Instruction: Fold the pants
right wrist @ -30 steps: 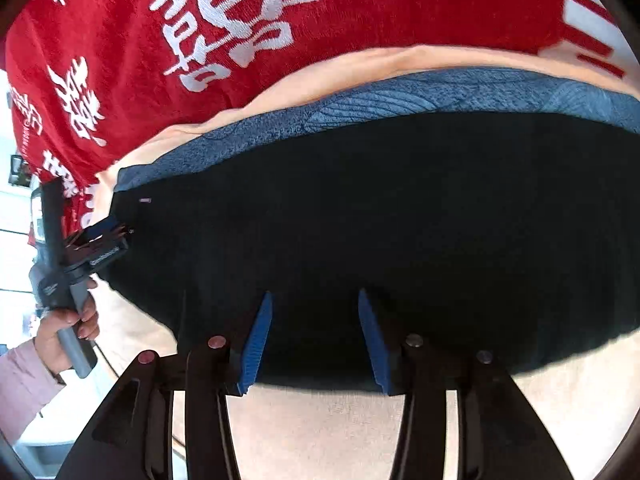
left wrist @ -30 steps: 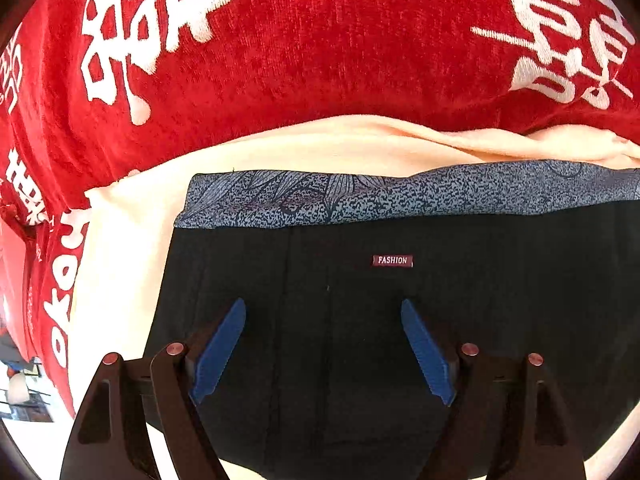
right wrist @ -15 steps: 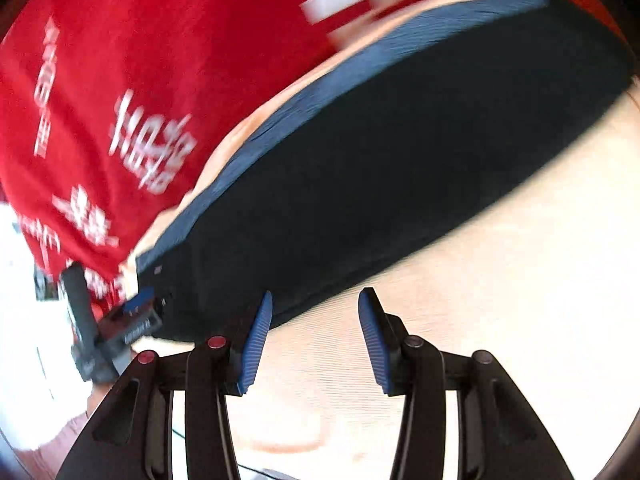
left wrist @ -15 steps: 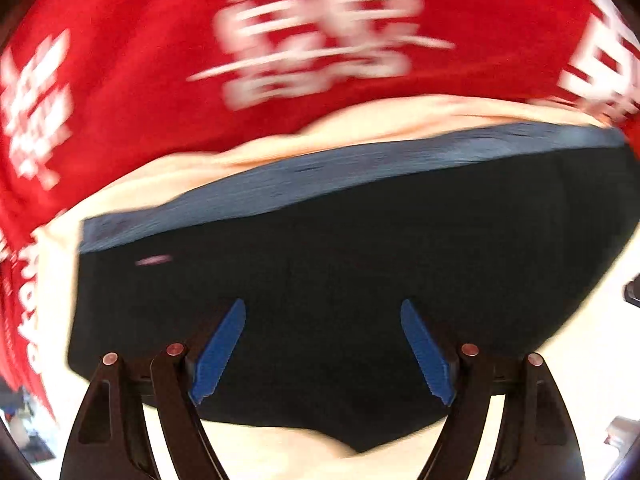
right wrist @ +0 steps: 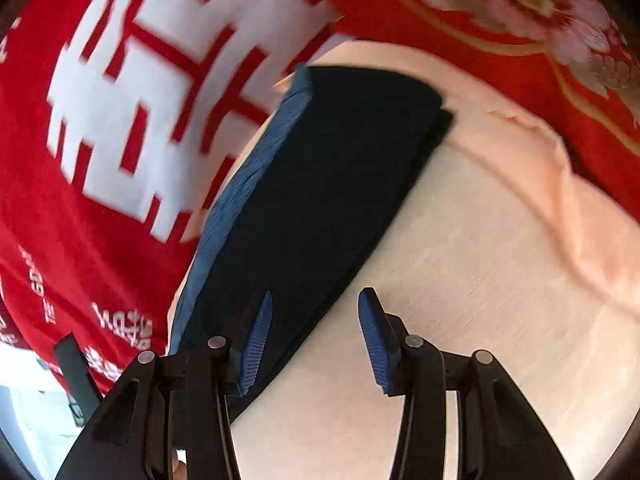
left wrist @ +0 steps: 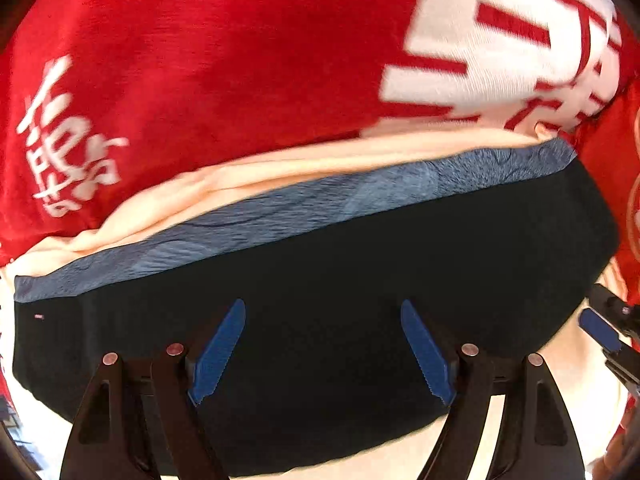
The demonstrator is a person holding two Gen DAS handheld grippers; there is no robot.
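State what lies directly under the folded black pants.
A peach cloth lies under the folded black pants, showing around their edges. The red blanket lies beyond; whatever is beneath the pants' middle is covered.

1. A red blanket with large white characters fills the far side of both views.
2. A pale peach sheet spreads in front of it.
3. A red cloth with pink flowers and gold lines lies at the upper right of the right wrist view.

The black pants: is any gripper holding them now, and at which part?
Nothing is held. The left gripper hovers open above the black pants, and the right gripper is open over their edge and the cream cloth.
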